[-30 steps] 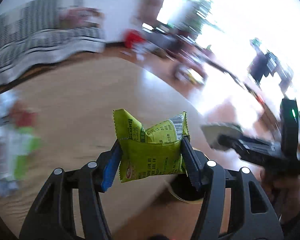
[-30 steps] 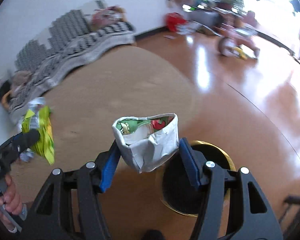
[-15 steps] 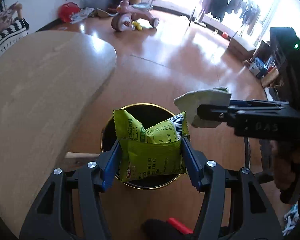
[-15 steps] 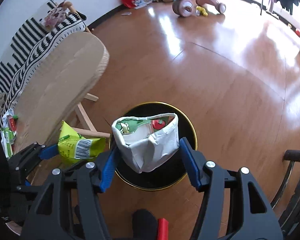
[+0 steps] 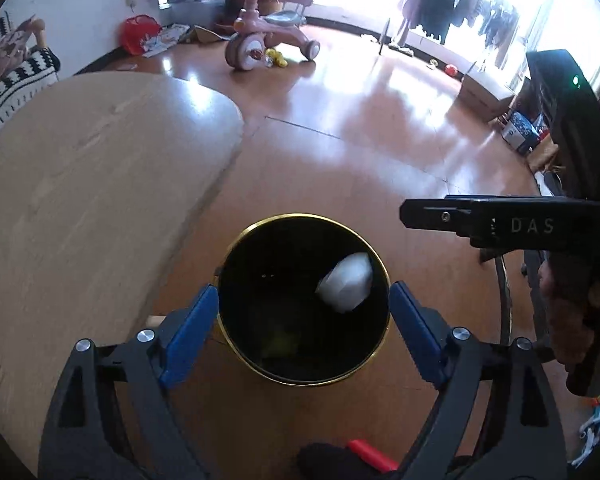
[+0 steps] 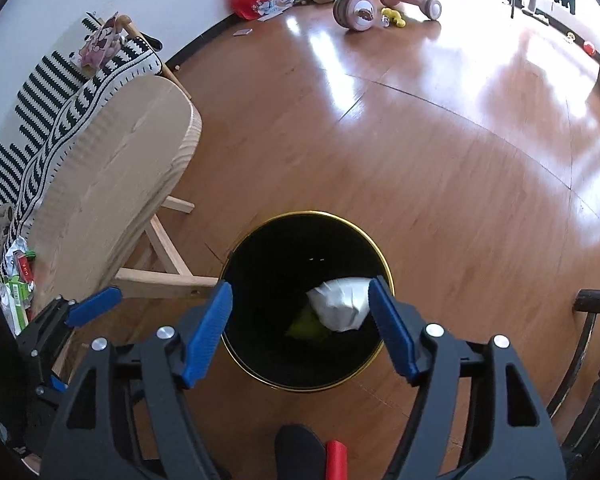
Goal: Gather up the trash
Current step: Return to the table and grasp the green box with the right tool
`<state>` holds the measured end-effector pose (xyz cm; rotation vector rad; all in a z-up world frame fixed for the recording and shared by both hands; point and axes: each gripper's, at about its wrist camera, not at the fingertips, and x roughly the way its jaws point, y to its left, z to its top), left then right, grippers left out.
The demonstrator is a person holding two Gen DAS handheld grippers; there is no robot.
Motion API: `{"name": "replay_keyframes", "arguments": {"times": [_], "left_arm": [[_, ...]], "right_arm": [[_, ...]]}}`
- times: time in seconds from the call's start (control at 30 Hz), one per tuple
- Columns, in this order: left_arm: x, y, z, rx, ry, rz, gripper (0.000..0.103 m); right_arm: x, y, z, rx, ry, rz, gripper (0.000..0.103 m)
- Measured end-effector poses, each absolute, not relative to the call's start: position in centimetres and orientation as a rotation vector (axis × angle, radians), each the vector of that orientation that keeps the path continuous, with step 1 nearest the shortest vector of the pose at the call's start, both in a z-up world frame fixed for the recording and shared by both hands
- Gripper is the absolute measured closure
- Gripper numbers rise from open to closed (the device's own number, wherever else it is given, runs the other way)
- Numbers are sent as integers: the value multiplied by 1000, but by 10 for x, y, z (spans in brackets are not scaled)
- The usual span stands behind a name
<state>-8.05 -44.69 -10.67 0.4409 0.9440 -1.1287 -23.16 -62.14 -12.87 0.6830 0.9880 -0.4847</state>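
A black trash bin with a gold rim [image 5: 236,248] [image 6: 384,264] stands on the wood floor below both grippers. A white crumpled wrapper [image 5: 346,286] [image 6: 342,306] and a yellow-green snack packet [image 5: 280,342] [image 6: 308,326] are inside it. My left gripper [image 5: 303,318] is open and empty above the bin. My right gripper [image 6: 300,320] is open and empty above the bin; it also shows in the left wrist view [image 5: 432,214] at the right.
A light wooden table [image 5: 80,200] [image 6: 112,184] stands left of the bin, with more wrappers [image 6: 16,280] at its near end. A striped sofa [image 6: 60,92], a pink tricycle [image 5: 268,36] and a dark chair [image 6: 592,320] stand around.
Both grippers opened above the bin. The yellow-green packet dropped from the left one and the white wrapper from the right one into the bin.
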Motion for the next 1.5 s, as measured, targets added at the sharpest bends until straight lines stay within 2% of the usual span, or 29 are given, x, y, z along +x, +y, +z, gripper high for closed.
{"name": "replay_keyframes", "arguments": {"times": [0.17, 0.3, 0.6, 0.83, 1.03, 1.23, 1.5], "left_arm": [[-61, -410, -74, 385, 891, -1061, 18], [-33, -352, -40, 285, 848, -966, 16], [21, -159, 8, 81, 740, -617, 12], [45, 2, 9, -39, 725, -286, 11], [47, 91, -11, -89, 756, -131, 11], [65, 122, -34, -185, 832, -97, 11], [96, 97, -62, -181, 906, -92, 11]], "right_arm": [[-217, -603, -101, 624, 950, -456, 29], [-187, -570, -66, 563, 896, -390, 25], [-71, -427, -8, 452, 837, -88, 20], [15, -298, -13, 470, 889, 126, 20], [59, -242, -40, 537, 948, 193, 20], [78, -222, -67, 573, 988, 194, 20], [98, -218, -100, 688, 1060, 208, 20]]}}
